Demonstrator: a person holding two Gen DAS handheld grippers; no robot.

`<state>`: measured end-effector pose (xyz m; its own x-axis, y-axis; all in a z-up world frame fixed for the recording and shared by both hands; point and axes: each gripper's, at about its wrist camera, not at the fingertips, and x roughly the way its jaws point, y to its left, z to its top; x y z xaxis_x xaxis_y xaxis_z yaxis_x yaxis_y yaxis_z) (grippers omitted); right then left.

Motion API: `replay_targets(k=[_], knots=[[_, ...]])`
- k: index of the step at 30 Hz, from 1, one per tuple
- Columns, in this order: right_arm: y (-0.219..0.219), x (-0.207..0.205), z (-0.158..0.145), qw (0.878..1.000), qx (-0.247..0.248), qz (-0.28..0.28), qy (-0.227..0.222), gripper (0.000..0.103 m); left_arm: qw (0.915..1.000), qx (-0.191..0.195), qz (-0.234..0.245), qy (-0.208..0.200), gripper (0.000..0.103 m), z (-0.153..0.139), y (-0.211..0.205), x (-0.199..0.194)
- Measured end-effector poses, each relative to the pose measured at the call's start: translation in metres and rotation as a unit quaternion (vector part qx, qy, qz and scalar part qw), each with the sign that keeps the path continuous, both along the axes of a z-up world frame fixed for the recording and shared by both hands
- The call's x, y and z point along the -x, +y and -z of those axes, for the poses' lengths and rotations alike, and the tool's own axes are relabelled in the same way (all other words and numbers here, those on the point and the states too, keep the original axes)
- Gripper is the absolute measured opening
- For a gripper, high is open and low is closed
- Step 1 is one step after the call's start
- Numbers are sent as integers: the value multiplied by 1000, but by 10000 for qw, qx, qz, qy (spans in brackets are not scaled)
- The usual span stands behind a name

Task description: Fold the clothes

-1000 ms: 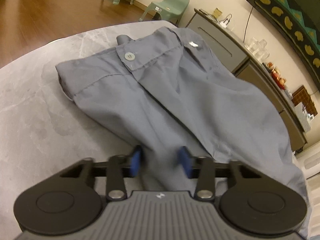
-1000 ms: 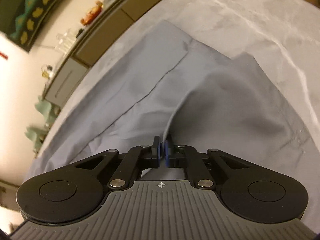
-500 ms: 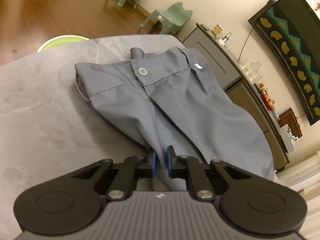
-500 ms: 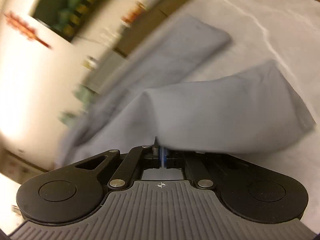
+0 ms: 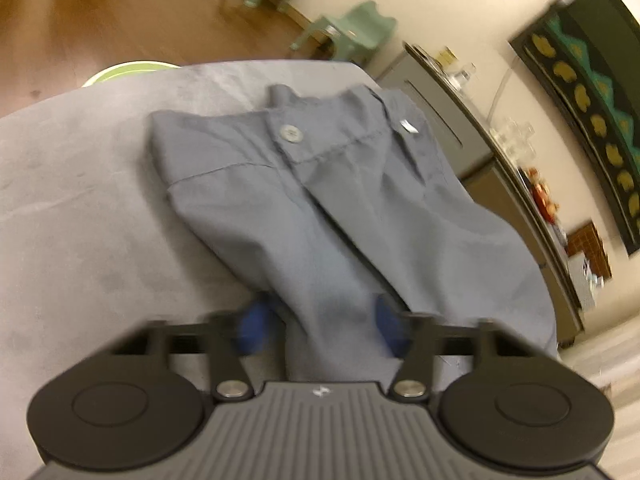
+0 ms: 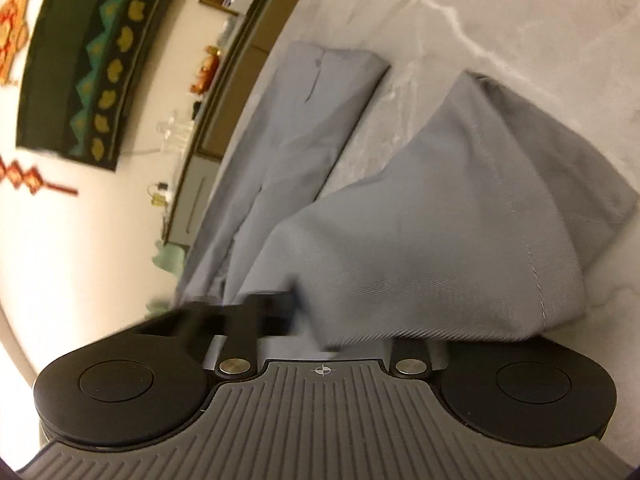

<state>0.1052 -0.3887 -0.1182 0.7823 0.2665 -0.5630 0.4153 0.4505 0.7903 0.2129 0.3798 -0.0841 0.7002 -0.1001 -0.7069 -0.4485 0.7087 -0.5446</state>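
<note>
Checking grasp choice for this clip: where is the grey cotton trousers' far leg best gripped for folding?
Grip the grey cotton trousers at the far leg's hem corner, approaching from the bare marble-patterned table side: that leg lies flat, and its squared edge is exposed there.

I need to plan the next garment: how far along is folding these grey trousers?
Done: the trousers lie spread on the table, waistband button up. In hand: the right gripper holds one leg end lifted in a loose hump, fingertips hidden under cloth; the left gripper is open with cloth between its pads. Left: no finished fold shows, and the other leg lies full length.
</note>
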Motion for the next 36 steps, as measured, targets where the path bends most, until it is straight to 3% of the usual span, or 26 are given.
replay_targets(k=[1, 4, 7, 9, 12, 14, 16, 19, 22, 24, 26, 27, 28, 31, 33, 34, 36], knots=[[2, -10, -9, 9996, 287, -35, -5, 2, 10000, -19, 86, -7, 3, 0, -1, -8], [-2, -51, -58, 9918, 1249, -48, -249, 0, 9981, 220, 163, -544, 3, -25, -2, -35], [-18, -68, -144, 9815, 1577, 242, -1055, 0, 9900, 680, 325, -1191, 3, -69, -1, -45], [-17, -55, -198, 9693, 1839, 285, -1607, 0, 9837, 741, 546, -1545, 3, -100, -2, -35], [-12, -7, -251, 9530, 2049, 267, -2216, 0, 9709, 829, 876, -2071, 3, -147, -3, -20], [-11, 32, -243, 9559, 2055, 221, -2087, 0, 9729, 692, 1087, -1920, 3, -144, 0, 10], [-13, 68, -221, 9635, 2022, 182, -1746, 0, 9792, 588, 1167, -1553, 3, -122, 6, 38], [-28, 102, -145, 9840, 1659, 225, -604, 0, 9888, 361, 1284, -669, 3, -74, 8, 65], [-42, 117, -81, 9921, 1137, 399, 349, 0, 9888, 438, 1426, -54, 4, -36, 8, 75], [-48, 125, -62, 9925, 864, 535, 680, 9, 9894, 356, 1407, 100, 5, -30, 7, 77], [-48, 133, -67, 9912, 976, 581, 680, 13, 9904, 283, 1354, 84, 11, -35, 9, 78], [-45, 138, -73, 9884, 1187, 653, 690, 29, 9919, 208, 1253, 44, 18, -38, 11, 81], [-41, 143, -82, 9823, 1519, 838, 706, 54, 9933, 130, 1145, 2, 29, -41, 13, 84], [-17, 156, -116, 9433, 2867, 1521, 694, 59, 9966, -42, 817, -139, 51, -49, 20, 91], [3, 157, -134, 9132, 3651, 1702, 610, 60, 9979, -58, 598, -252, 52, -52, 28, 94], [12, 147, -138, 9112, 3812, 1484, 493, 60, 9983, -66, 488, -308, 53, -54, 32, 95], [33, 121, -135, 9224, 3780, 703, 364, 58, 9987, -51, 392, -307, 53, -50, 38, 91]])
